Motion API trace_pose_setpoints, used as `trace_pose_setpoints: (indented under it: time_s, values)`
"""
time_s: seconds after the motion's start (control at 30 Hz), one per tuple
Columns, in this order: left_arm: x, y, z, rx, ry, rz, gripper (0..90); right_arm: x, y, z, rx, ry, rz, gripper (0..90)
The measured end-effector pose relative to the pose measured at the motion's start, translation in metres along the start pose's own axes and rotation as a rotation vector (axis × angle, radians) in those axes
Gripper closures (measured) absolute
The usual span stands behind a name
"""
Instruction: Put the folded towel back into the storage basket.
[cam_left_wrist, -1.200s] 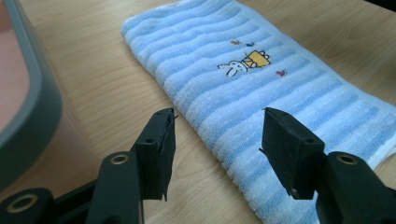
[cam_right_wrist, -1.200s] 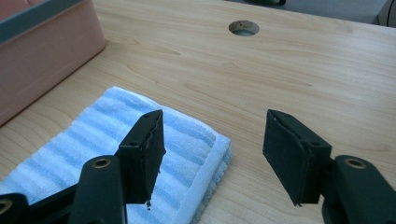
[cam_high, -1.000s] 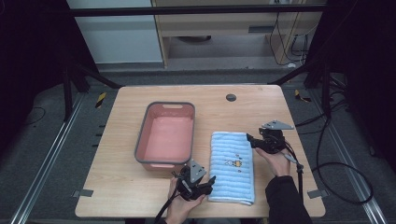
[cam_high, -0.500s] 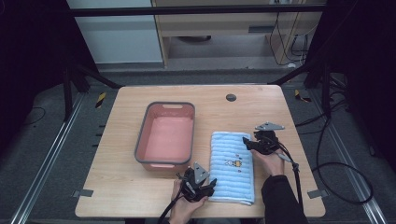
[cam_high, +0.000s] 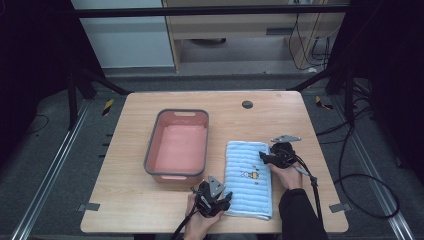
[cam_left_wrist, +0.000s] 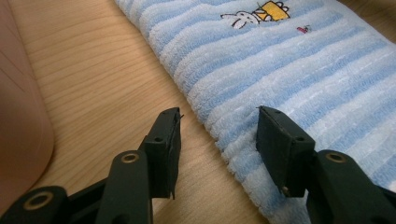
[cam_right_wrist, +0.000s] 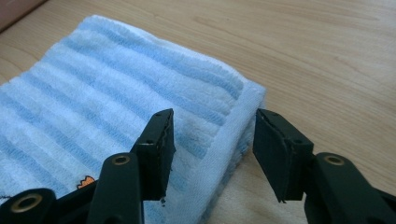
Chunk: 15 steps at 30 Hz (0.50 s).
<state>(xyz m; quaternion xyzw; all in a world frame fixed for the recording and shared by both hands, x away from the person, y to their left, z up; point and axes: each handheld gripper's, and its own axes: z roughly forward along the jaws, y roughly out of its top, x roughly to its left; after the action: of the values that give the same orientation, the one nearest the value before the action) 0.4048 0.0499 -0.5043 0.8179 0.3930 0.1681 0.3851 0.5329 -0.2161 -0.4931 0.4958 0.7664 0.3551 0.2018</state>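
A light wooden table (cam_high: 150, 210) with rounded corners stands on a dark grey floor (cam_high: 45, 165). A small dark round disc (cam_high: 247, 104) sits near the table's far edge. Metal rails (cam_high: 47, 175) run along the floor on both sides of the table. Black frame bars (cam_high: 95, 80) angle down toward the far corners. Behind stands a pale panel (cam_high: 130, 40) beside a wooden cabinet (cam_high: 225, 25). Black cables (cam_high: 370, 180) loop across the floor at the right. Yellow-and-black tape marks (cam_high: 107, 106) lie near both far corners. Lighting is dim at both sides.
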Motion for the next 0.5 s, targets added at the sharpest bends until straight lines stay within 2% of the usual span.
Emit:
trace_pose_setpoints:
  time_s: [0.13,0.33,0.5]
  values:
    - [0.0000,-0.0003,0.0007,0.003,-0.013,-0.014,52.9,0.0017,-0.0012,0.0033,0.013,0.003,-0.005,50.4]
    - [-0.0041,0.0009,0.0009,0.010,-0.014,-0.020,63.7,0.0019,-0.0023,0.0055,0.027,0.003,0.001,54.1]
    - [-0.0067,0.0016,0.0016,0.013,-0.022,-0.031,70.9,0.0016,-0.0034,0.0071,0.029,0.024,0.024,61.8]
